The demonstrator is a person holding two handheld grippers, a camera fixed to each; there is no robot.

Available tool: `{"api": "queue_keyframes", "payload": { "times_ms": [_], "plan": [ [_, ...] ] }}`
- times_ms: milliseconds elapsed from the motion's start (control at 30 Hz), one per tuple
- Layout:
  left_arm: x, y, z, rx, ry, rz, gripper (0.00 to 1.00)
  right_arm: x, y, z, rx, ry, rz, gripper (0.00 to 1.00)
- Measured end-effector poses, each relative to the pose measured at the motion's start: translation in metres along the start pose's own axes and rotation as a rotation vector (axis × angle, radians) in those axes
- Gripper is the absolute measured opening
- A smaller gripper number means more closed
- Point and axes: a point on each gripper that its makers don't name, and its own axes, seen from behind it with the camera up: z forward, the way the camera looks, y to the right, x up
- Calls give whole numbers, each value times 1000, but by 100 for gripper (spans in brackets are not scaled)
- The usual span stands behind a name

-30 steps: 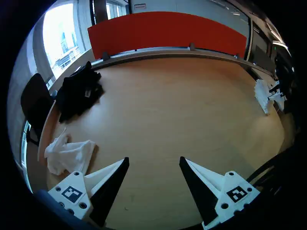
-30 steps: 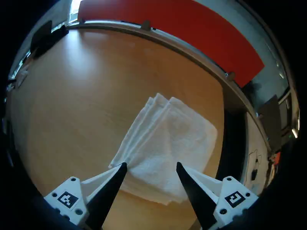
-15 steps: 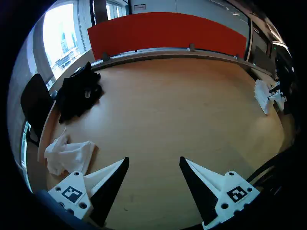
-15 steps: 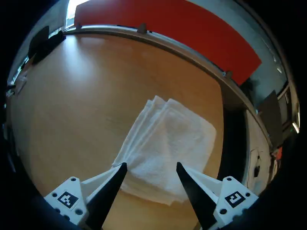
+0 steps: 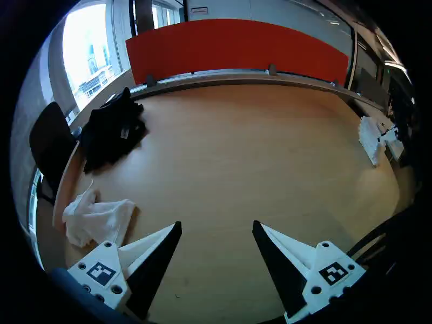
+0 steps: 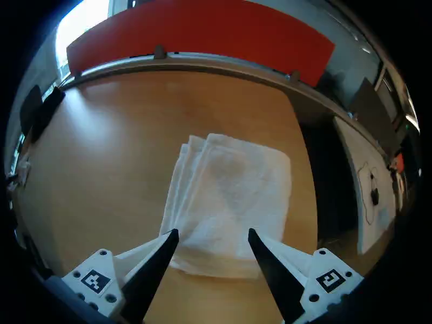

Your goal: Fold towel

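While towel [image 6: 229,200] lies just ahead of right gripper [image 6: 211,237], long axis pointing away, jaws gape empty; left gripper [image 5: 216,229] well apart, also agape.

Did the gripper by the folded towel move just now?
Yes. The right gripper turned to its right: the red panel, slanting down the right side before, now runs level across the top, and the folded towel sits squarer ahead.

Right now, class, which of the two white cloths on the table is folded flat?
The towel lying just ahead of the right gripper: squared, in flat layers. The other white cloth, beside the left gripper, is a crumpled heap.
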Motion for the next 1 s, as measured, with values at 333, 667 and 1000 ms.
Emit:
{"api": "queue_keyframes", "payload": {
  "times_ms": [333, 667, 1000],
  "plan": [
    [3, 1, 0, -2, 3, 4, 98, -2, -3, -3, 27, 14, 85, 100],
    [5, 0, 0, -2, 7, 4, 98, -2, -3, -7, 22, 28, 81, 100],
    [10, -1, 0, 4, 21, -9, 98, 21, -6, -34, -27, 177, 182, 100]
  ]
}}
